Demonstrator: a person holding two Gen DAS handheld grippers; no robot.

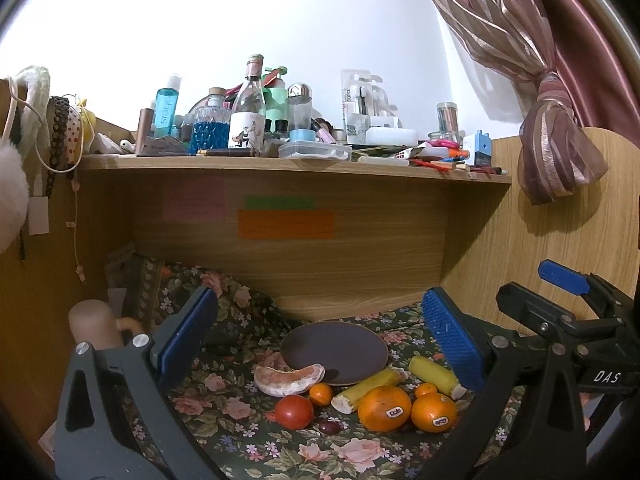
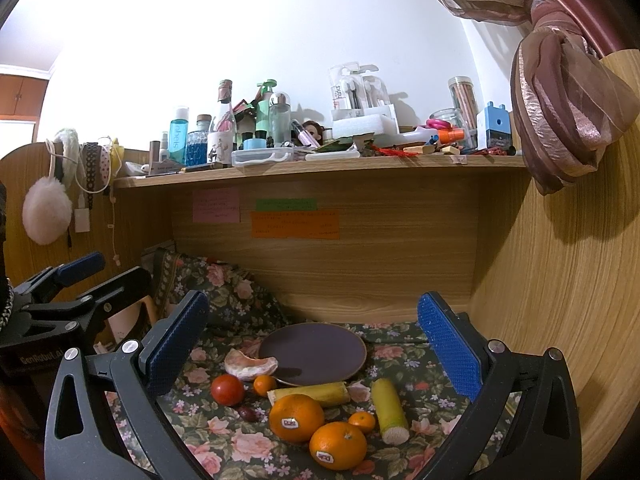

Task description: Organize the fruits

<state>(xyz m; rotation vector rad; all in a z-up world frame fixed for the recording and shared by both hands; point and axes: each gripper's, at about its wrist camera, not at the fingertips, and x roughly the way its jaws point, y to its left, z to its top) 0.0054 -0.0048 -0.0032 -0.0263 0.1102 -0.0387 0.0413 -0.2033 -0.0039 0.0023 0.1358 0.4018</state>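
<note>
A dark round plate (image 1: 334,352) (image 2: 312,350) lies empty on the floral cloth (image 1: 224,408) (image 2: 236,440). In front of it lie a pomelo wedge (image 1: 288,380) (image 2: 250,366), a red tomato (image 1: 294,412) (image 2: 227,390), two large stickered oranges (image 1: 384,408) (image 2: 297,418) (image 1: 434,412) (image 2: 338,445), small tangerines (image 1: 321,394) (image 2: 264,385), two yellow cane pieces (image 1: 370,388) (image 2: 389,410) and a dark grape (image 1: 330,427) (image 2: 247,413). My left gripper (image 1: 320,332) is open and empty above them. My right gripper (image 2: 312,340) is open and empty too.
A wooden shelf (image 1: 280,164) (image 2: 320,168) crowded with bottles and jars overhangs the back. Wooden panels close the nook at back and right. A tied pink curtain (image 1: 556,140) (image 2: 560,112) hangs at the right. Sticky notes (image 1: 286,224) are on the back panel.
</note>
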